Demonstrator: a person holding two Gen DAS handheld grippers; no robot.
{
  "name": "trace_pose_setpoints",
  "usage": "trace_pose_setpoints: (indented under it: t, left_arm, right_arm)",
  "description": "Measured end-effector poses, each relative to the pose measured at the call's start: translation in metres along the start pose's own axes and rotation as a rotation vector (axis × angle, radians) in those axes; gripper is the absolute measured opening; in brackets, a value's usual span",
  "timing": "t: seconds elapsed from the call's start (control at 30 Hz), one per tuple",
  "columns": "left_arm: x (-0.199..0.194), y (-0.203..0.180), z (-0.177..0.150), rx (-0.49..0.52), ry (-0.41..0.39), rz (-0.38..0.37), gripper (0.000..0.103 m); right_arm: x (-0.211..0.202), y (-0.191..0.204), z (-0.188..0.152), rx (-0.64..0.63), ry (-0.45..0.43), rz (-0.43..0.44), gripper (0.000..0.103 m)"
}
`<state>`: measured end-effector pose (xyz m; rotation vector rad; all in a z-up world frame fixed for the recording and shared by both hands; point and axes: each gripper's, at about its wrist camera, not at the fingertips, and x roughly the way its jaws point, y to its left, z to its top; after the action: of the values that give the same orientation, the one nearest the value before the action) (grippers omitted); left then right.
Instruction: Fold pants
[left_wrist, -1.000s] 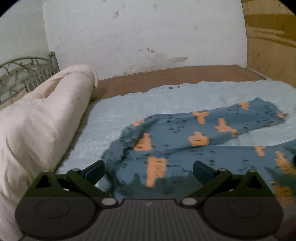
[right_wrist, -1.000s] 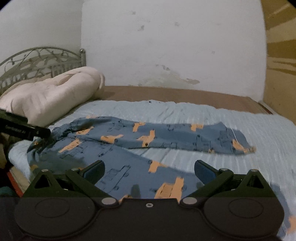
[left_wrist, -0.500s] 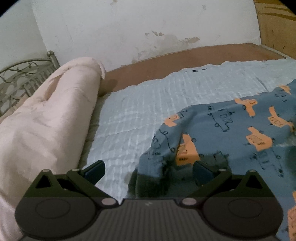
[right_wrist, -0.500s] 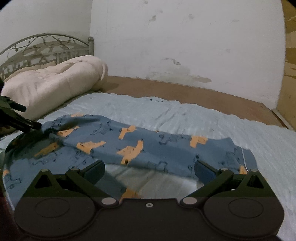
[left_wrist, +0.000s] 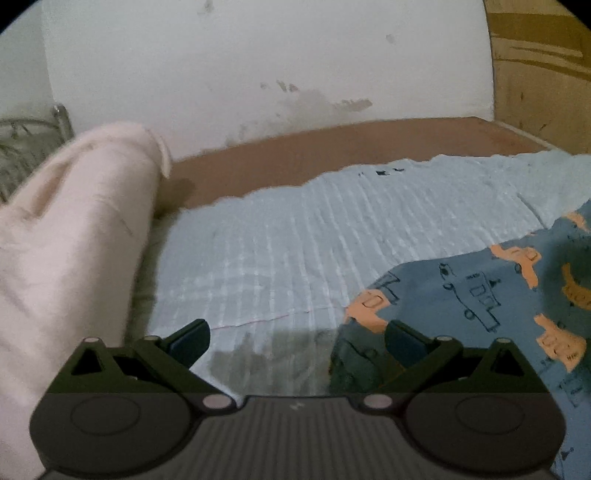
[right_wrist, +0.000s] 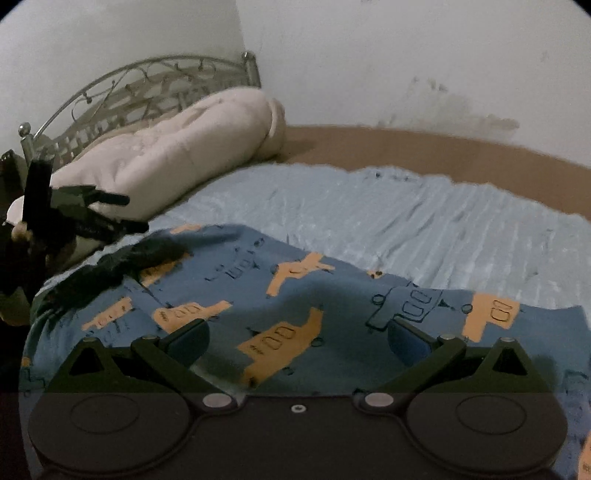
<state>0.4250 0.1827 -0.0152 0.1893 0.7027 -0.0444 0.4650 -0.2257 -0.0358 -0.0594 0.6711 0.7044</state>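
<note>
The pants (right_wrist: 295, 306) are blue with orange and outlined vehicle prints and lie spread on a light blue bedspread (right_wrist: 406, 214). My right gripper (right_wrist: 297, 341) is open and low over the pants' middle. In the left wrist view the pants (left_wrist: 480, 295) fill the right side. My left gripper (left_wrist: 297, 338) is open at the pants' left edge, its right finger (left_wrist: 402, 338) over the dark rim, its left finger (left_wrist: 190, 339) over bare bedspread (left_wrist: 314, 236). The left gripper (right_wrist: 110, 212) also shows in the right wrist view, by the pants' far left corner.
A rolled cream duvet (left_wrist: 70, 236) lies along the left side of the bed, also in the right wrist view (right_wrist: 177, 155). A metal headboard (right_wrist: 129, 92) stands behind it. Brown mattress (left_wrist: 351, 147) borders the white wall. A wooden panel (left_wrist: 543, 74) stands at the right.
Both grippers have moved lower and closer to the pants. The left gripper has shifted left, so the pants now sit at its right. Both stay open.
</note>
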Motion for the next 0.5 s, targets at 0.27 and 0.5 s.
trace_pose_setpoints:
  t: [0.27, 0.5]
  left_arm:
    - [0.073, 0.012, 0.037, -0.063, 0.104, -0.218, 0.102]
    - [0.096, 0.016, 0.050, -0.129, 0.140, -0.417, 0.097]
  right_arm:
    - [0.061, -0.030, 0.038, -0.063, 0.131, 0.002, 0.102]
    - [0.092, -0.055, 0.067, -0.050, 0.189, 0.072, 0.091]
